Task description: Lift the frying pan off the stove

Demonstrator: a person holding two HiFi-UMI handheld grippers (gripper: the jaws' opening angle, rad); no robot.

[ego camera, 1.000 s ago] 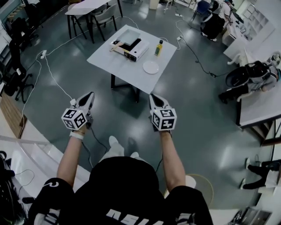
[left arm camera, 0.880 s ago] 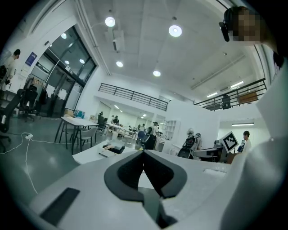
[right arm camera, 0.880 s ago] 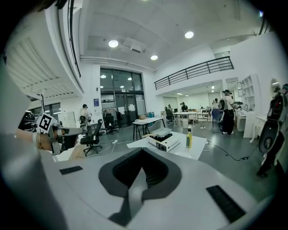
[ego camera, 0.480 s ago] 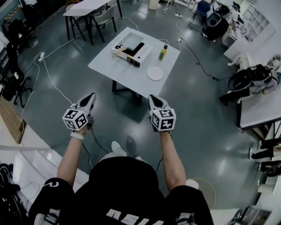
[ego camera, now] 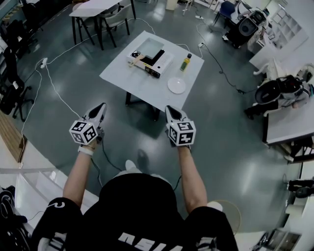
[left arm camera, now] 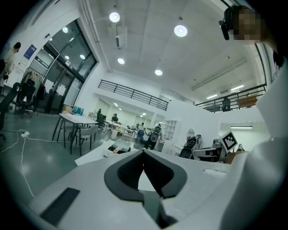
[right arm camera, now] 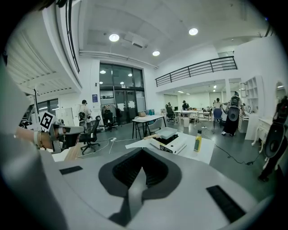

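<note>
Stood well back from white table (ego camera: 128, 77), out on grey floor (ego camera: 221, 127). Held left gripper (ego camera: 101, 106) and right gripper (ego camera: 168, 109) out ahead on straight arms, side by side, apart from each other, both aimed toward the table.

Checked left gripper view: found jaws pressed together, tips meeting, nothing between. Found the same in right gripper view: jaws closed tip to tip, empty.

Located frying pan (ego camera: 148, 46) resting on stove (ego camera: 156, 62), a white single-burner unit on the table's far half. Recorded pan as pale and square-sided, with wooden handle (ego camera: 137, 58) sticking out to the left in head view. Touched by neither gripper; well apart from both.

Logged yellow-green bottle (ego camera: 186, 62) upright just right of stove. Logged white plate (ego camera: 176, 85) nearer the table's right corner, apart from bottle.

Noted cables (ego camera: 54, 83) trailing over floor at left and second table (ego camera: 93, 9) with chairs beyond.

Picked out pan, stove and bottle again in right gripper view, beyond the closed jaws.
</note>
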